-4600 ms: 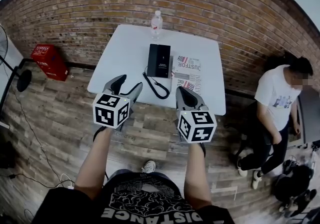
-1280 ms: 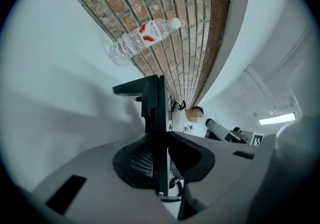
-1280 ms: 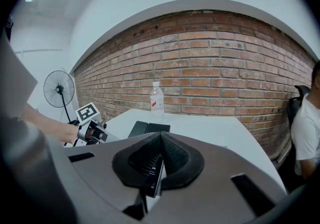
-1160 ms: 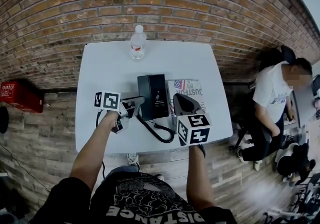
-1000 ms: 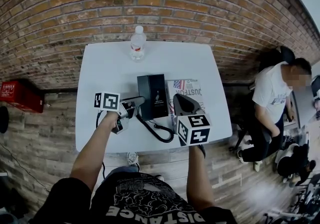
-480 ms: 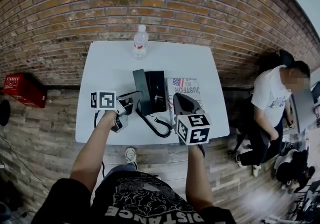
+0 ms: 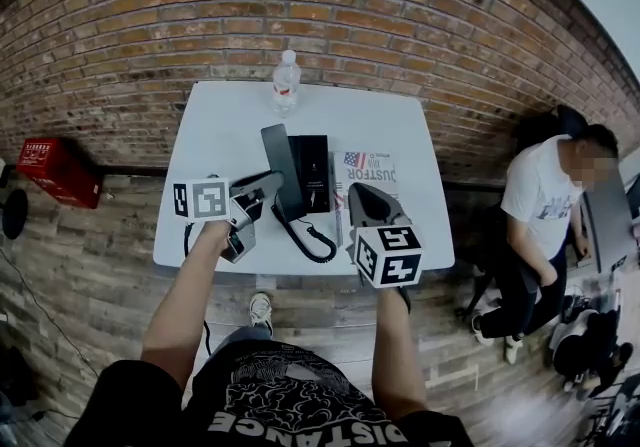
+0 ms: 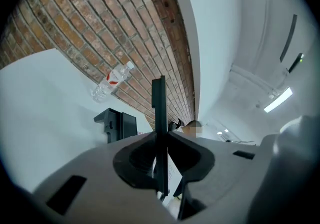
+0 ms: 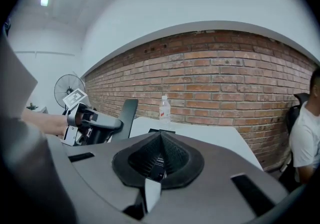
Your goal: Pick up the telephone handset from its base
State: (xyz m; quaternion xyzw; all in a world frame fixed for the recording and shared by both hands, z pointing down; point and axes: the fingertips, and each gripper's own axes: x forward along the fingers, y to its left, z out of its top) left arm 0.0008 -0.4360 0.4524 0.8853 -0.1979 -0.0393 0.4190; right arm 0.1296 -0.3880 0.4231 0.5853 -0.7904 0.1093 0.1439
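The black telephone handset point(image 7: 277, 161) hangs lifted off its black base point(image 7: 313, 173), tilted up on the base's left side. My left gripper point(image 7: 266, 184) is shut on the handset's lower part. In the left gripper view the handset point(image 8: 159, 113) stands edge-on, clamped between the jaws, with the base point(image 8: 116, 124) beyond on the table. A coiled cord point(image 7: 306, 238) runs from the handset down across the table. My right gripper point(image 7: 366, 203) hovers shut and holds nothing, to the right of the base. From the right gripper view the handset point(image 9: 129, 112) rises ahead at left.
A water bottle point(image 7: 286, 82) stands at the far edge of the white table point(image 7: 220, 125). A magazine point(image 7: 370, 173) lies right of the base. A brick wall runs behind. A seated person point(image 7: 545, 205) is at the right, a red crate point(image 7: 55, 170) on the floor at left.
The handset has come up off the base in my left gripper, which rose and rolled. The right gripper moved slightly up beside the base.
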